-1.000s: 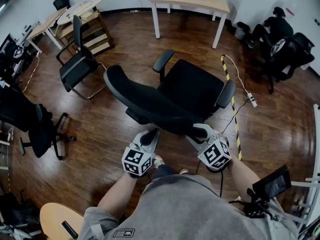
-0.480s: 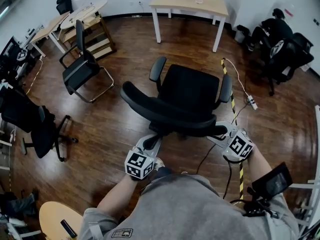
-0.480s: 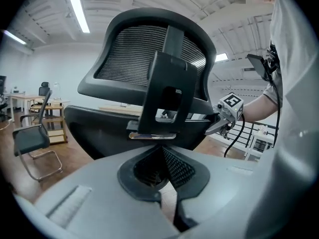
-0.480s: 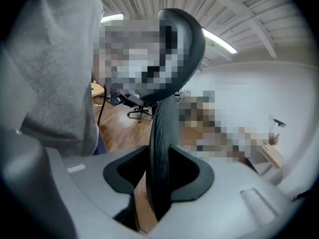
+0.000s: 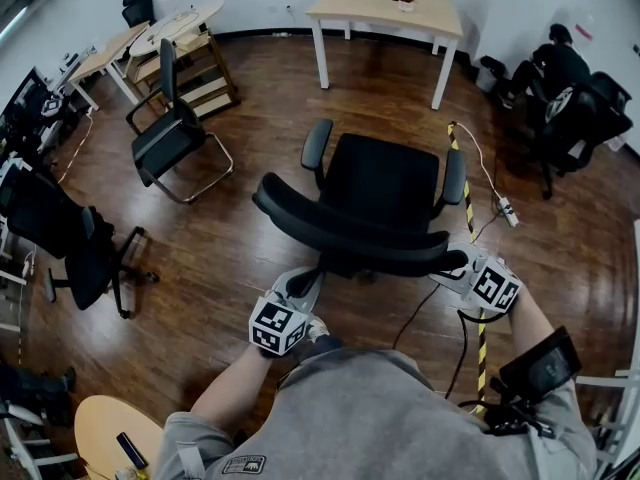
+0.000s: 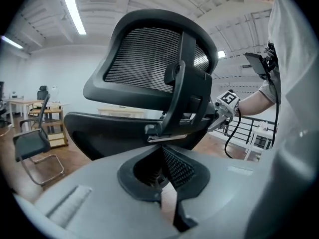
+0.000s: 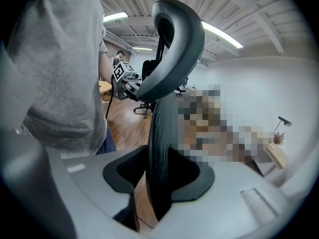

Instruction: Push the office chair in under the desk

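Note:
The black office chair (image 5: 385, 183) stands in the middle of the wood floor, its curved mesh backrest (image 5: 350, 233) towards me and its seat facing the light wooden desk (image 5: 385, 6) at the far wall. My right gripper (image 5: 447, 274) is at the backrest's right end; in the right gripper view the backrest's rim (image 7: 174, 44) runs between the jaws, and my right gripper (image 7: 159, 158) is shut on it. My left gripper (image 5: 300, 281) sits low behind the backrest, shut and empty. Seen from the left gripper (image 6: 162, 156), the chair's back support (image 6: 177, 108) rises just ahead.
A black sled-base chair (image 5: 175, 128) and another office chair (image 5: 60, 238) stand at left. A yellow-black cable cover (image 5: 462, 188) and a power strip (image 5: 508, 211) lie on the floor right of the chair. A person sits at far right (image 5: 560, 78). Shelves (image 5: 190, 63) at back left.
The chair has swung round so its backrest lies square to me and faces the desk. My right gripper went right with the backrest's end. The left gripper barely moved.

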A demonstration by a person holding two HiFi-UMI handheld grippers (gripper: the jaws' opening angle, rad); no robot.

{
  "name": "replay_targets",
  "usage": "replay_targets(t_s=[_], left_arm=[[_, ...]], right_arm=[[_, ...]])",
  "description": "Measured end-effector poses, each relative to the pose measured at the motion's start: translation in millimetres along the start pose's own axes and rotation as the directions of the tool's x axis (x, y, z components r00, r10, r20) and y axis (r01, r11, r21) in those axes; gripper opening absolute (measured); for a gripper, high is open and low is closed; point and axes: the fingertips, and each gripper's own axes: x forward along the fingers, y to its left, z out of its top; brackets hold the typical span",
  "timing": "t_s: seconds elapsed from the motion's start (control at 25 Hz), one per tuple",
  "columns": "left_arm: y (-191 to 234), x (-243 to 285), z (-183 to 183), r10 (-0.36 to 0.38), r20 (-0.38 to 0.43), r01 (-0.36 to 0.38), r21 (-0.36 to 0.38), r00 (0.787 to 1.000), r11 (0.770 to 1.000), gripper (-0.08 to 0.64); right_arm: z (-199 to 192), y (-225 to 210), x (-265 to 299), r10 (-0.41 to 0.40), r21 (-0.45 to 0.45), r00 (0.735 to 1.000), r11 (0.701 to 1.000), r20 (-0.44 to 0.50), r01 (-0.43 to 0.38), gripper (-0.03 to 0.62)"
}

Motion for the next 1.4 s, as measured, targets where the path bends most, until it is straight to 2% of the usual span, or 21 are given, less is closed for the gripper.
replay_targets(t_s=[0.2, 0.32, 0.44, 0.48, 0.6, 0.68, 0.76, 0.96, 1.12, 1.24, 1.32, 1.4], left_arm=[[24, -8, -5, 0.011, -0.069, -0.002, 0.131, 0.998, 0.991, 0.003], [43, -15, -2, 0.013, -0.123, 0.015, 0.221, 0.992, 0.975, 0.003], [75, -23, 7, 0.049, -0.142, -0.002, 0.313, 0.989, 0.95, 0.003], [84, -25, 11, 0.056, -0.149, -0.002, 0.34, 0.987, 0.94, 0.067], [100, -30, 22, 0.05, -0.183, 0.029, 0.409, 0.982, 0.912, 0.127], [108, -32, 27, 0.05, -0.215, 0.058, 0.47, 0.975, 0.88, 0.166], [117, -31, 32, 0.058, -0.259, 0.098, 0.551, 0.964, 0.829, 0.201], [137, -16, 35, 0.07, -0.397, 0.256, 0.706, 0.915, 0.66, 0.239], [149, -2, 25, 0.093, -0.499, 0.392, 0.77, 0.861, 0.503, 0.244], [151, 12, 11, 0.104, -0.563, 0.484, 0.779, 0.82, 0.399, 0.244], [150, 22, 5, 0.103, -0.593, 0.531, 0.774, 0.798, 0.344, 0.242], [150, 29, -1, 0.09, -0.615, 0.563, 0.763, 0.783, 0.317, 0.241]], right_arm=[[-4, 1, -2, 0.009, -0.014, 1.0, 1.0, -0.001, -0.009, 0.147], [-8, 0, -6, 0.013, -0.02, 1.0, 1.0, -0.009, -0.013, 0.147], [-12, -3, -7, 0.018, -0.027, 1.0, 0.999, -0.017, -0.018, 0.147], [-13, -4, -7, 0.019, -0.029, 1.0, 0.999, -0.018, -0.02, 0.147], [-17, -5, -8, 0.028, -0.023, 0.999, 0.999, -0.028, -0.029, 0.147], [-18, -4, -9, 0.032, -0.016, 0.999, 0.999, -0.041, -0.033, 0.15], [-19, -3, -10, 0.033, -0.01, 0.998, 0.999, -0.057, -0.034, 0.15], [-22, -3, -9, 0.04, -0.009, 0.995, 0.999, -0.097, -0.041, 0.15], [-23, -3, -10, 0.036, -0.011, 0.989, 0.999, -0.14, -0.038, 0.15], [-27, -3, -13, 0.025, -0.015, 0.985, 1.0, -0.172, -0.028, 0.15], [-29, -4, -16, 0.018, -0.013, 0.981, 1.0, -0.194, -0.021, 0.15], [-30, -6, -14, 0.017, -0.01, 0.977, 1.0, -0.214, -0.019, 0.15]])
